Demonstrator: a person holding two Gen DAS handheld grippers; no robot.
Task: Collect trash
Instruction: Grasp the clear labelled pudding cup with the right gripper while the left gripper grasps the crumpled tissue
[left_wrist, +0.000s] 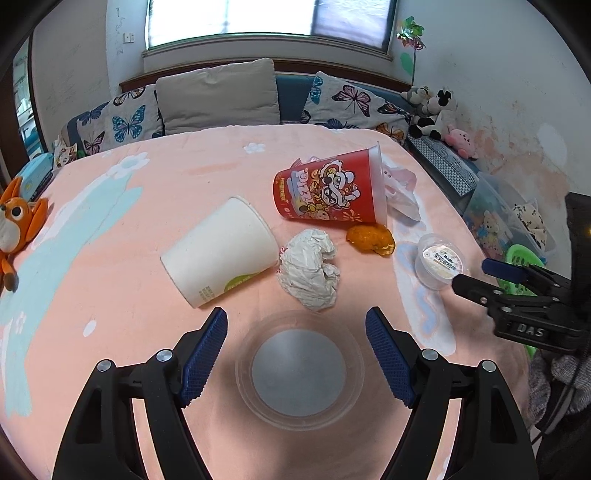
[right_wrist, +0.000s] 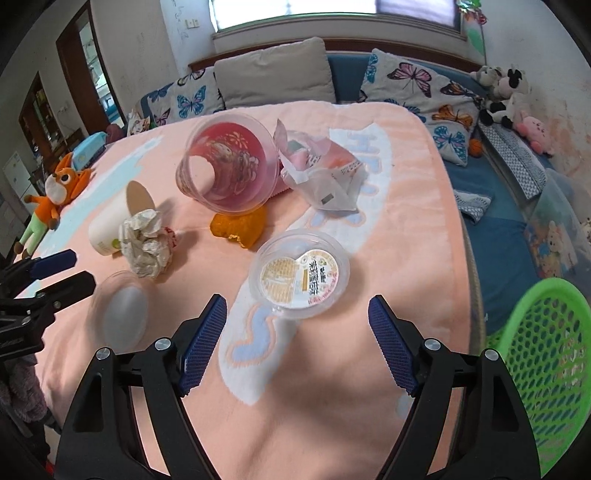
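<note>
Green basket (right_wrist: 546, 354) cut off, clear lid (left_wrist: 299, 369) faint, possibly blurred

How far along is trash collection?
Nothing looks collected: the visible part of the green basket holds nothing. Both grippers are open and empty, left gripper over the clear lid, right gripper near the jelly cup. White cup, red cup, wad, peel remain.
</note>
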